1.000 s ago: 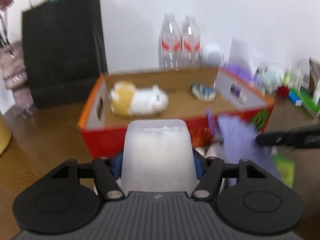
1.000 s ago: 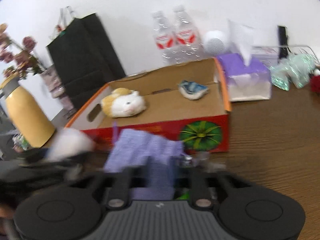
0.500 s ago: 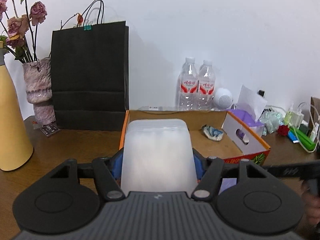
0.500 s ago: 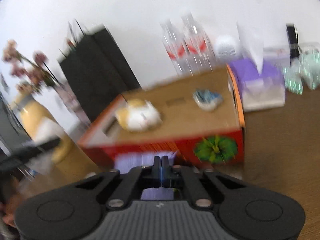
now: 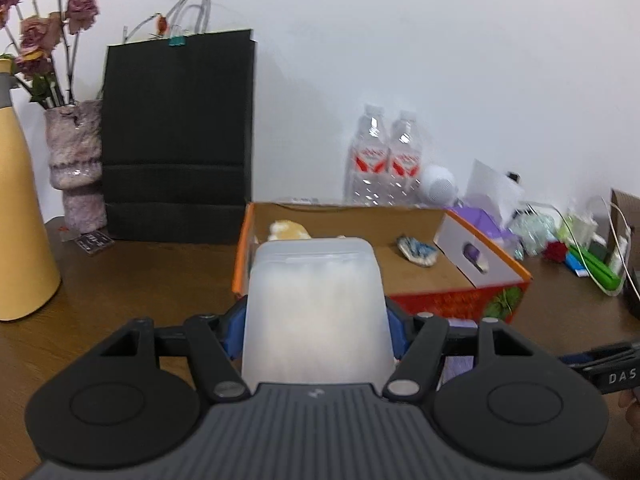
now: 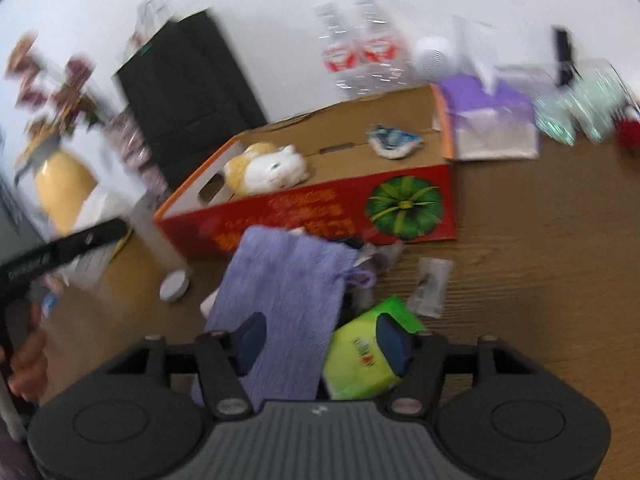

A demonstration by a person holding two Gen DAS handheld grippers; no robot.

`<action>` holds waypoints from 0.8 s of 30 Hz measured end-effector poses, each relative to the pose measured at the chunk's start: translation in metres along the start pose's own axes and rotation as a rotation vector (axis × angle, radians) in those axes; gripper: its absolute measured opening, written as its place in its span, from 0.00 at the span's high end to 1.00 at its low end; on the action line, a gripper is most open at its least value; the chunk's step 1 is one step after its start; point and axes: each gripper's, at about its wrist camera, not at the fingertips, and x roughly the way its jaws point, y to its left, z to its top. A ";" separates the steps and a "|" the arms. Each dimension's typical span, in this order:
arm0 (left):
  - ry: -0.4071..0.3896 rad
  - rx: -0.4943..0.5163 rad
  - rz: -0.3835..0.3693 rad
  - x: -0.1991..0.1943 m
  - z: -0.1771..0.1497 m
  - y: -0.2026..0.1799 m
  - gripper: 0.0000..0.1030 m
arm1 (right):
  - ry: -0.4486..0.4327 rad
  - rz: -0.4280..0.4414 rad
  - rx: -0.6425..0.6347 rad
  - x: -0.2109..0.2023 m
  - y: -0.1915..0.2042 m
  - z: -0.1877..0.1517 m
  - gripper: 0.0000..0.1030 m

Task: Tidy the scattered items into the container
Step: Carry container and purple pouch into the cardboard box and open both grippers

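My left gripper [image 5: 316,328] is shut on a frosted white pouch [image 5: 316,312], held above the table in front of the red cardboard box [image 5: 460,302]. The box [image 6: 320,216] holds a plush hamster [image 6: 266,168] and a blue-white item [image 6: 394,142]. My right gripper [image 6: 320,340] is open, low over a purple cloth bag [image 6: 284,304] and a green packet [image 6: 368,352] lying on the table in front of the box. A small round lid [image 6: 174,286] and a clear sachet [image 6: 430,286] lie nearby.
A black paper bag [image 5: 176,136], flower vase [image 5: 76,164] and yellow bottle [image 5: 20,216] stand at the left. Two water bottles [image 5: 384,168] stand behind the box. A purple tissue box [image 6: 492,120] and assorted clutter sit at the right.
My right gripper was shut on the purple cloth bag; now it is open with the bag lying on the table below it. My left gripper keeps holding the pouch and has shifted slightly.
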 end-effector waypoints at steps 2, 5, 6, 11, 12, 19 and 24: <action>0.006 0.009 -0.007 0.001 -0.004 -0.005 0.36 | -0.004 -0.032 -0.059 0.008 0.010 -0.002 0.49; 0.014 0.019 -0.010 0.002 -0.008 -0.010 0.36 | -0.018 -0.102 -0.110 0.019 0.017 0.001 0.87; 0.014 0.022 -0.016 0.000 -0.009 -0.012 0.36 | 0.003 -0.090 -0.116 0.023 0.017 0.002 0.89; -0.003 0.032 -0.015 -0.007 -0.012 -0.015 0.36 | 0.018 -0.130 -0.192 0.031 0.027 -0.008 1.00; -0.011 0.031 -0.009 -0.010 -0.012 -0.015 0.36 | -0.003 -0.130 -0.182 0.025 0.029 -0.008 1.00; -0.062 0.009 -0.002 -0.022 0.003 -0.009 0.36 | -0.226 -0.087 -0.164 -0.044 0.038 0.012 1.00; -0.032 -0.006 -0.044 0.012 0.056 0.003 0.36 | -0.329 -0.073 -0.234 -0.058 0.046 0.073 1.00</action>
